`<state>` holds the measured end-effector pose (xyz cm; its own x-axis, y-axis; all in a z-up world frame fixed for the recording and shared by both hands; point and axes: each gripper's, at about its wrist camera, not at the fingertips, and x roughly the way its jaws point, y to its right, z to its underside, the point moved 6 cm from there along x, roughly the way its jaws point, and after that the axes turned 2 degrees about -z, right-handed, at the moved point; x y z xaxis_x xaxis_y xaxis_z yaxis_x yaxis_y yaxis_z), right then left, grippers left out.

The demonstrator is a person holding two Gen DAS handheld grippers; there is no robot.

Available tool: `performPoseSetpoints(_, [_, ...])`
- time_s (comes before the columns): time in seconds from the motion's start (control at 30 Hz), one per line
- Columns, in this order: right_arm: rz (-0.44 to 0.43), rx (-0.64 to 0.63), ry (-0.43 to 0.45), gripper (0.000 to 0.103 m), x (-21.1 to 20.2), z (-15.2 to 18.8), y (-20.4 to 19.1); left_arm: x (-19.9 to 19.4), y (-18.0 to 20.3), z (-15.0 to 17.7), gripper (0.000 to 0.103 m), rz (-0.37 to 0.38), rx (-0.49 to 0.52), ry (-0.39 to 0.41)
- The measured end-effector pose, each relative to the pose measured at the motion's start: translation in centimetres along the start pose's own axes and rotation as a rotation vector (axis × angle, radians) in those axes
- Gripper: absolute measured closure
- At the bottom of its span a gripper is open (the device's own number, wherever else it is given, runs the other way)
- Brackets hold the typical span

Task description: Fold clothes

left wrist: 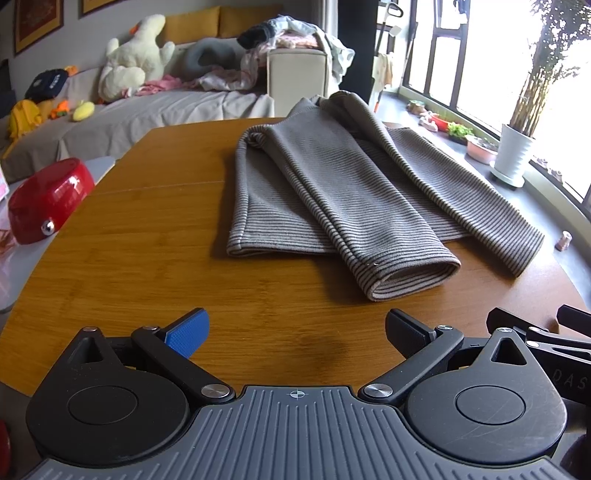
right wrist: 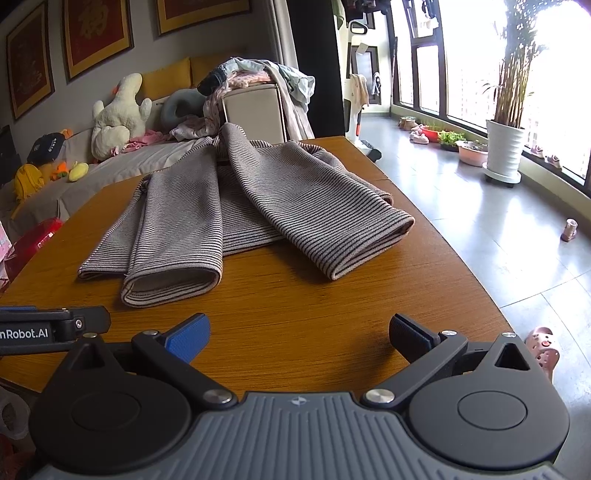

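A grey striped garment lies on the wooden table, its two sleeves folded in over the body with their cuffs pointing toward me. In the right wrist view the same garment spreads across the table's middle. My left gripper hovers open above the table's near edge, short of the nearer cuff, with nothing between its fingers. My right gripper is open too, empty, just in front of the cuffs. Part of the right gripper's body shows at the left view's right edge.
A red glossy object sits on a surface left of the table. Behind are a sofa with plush toys and a pile of clothes. A white potted plant and a pink slipper stand on the floor to the right.
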<state>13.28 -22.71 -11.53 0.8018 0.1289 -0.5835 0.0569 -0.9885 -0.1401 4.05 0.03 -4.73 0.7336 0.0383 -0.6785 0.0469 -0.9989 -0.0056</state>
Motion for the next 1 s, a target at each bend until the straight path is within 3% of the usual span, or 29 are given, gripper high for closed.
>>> performPoseSetpoints(0.17, [-0.011, -0.036, 0.039, 0.000, -0.3, -1.5, 0.2, 0.2, 0.0, -1.5, 0.000, 0.054, 0.000, 0.022])
performPoseSetpoints(0.4, [-0.068, -0.025, 0.197, 0.000, 2.5, -8.9, 1.8, 3.8, -0.1, -9.5, 0.000, 0.164, -0.026, 0.166])
performPoseSetpoints(0.5, [-0.050, -0.026, 0.278, 0.000, 5.5, -12.8, 1.6, 7.2, 1.4, -12.1, 0.000, 0.206, 0.038, 0.182])
performPoseSetpoints(0.6, [-0.038, -0.017, 0.319, 0.000, 8.6, -15.9, 1.0, 10.8, 2.3, -13.2, 0.000, 0.244, 0.059, 0.118])
performPoseSetpoints(0.73, [-0.102, -0.015, 0.215, 0.000, 12.5, -17.5, -0.3, 14.8, 1.6, -13.1, 0.000, 0.307, -0.018, -0.022])
performPoseSetpoints(0.83, [-0.189, -0.003, 0.103, 0.000, 15.4, -16.7, -0.9, 15.8, 0.8, -13.0, 0.000, 0.349, -0.038, -0.006])
performPoseSetpoints(0.93, [-0.192, 0.037, -0.029, 0.000, 18.4, -15.2, -1.0, 16.3, 0.3, -12.9, 0.000, 0.367, -0.014, -0.023])
performPoseSetpoints(1.0, [-0.196, 0.080, -0.052, 0.000, 19.0, -14.9, -0.8, 16.1, 0.6, -12.8, 0.000, 0.363, 0.014, -0.039])
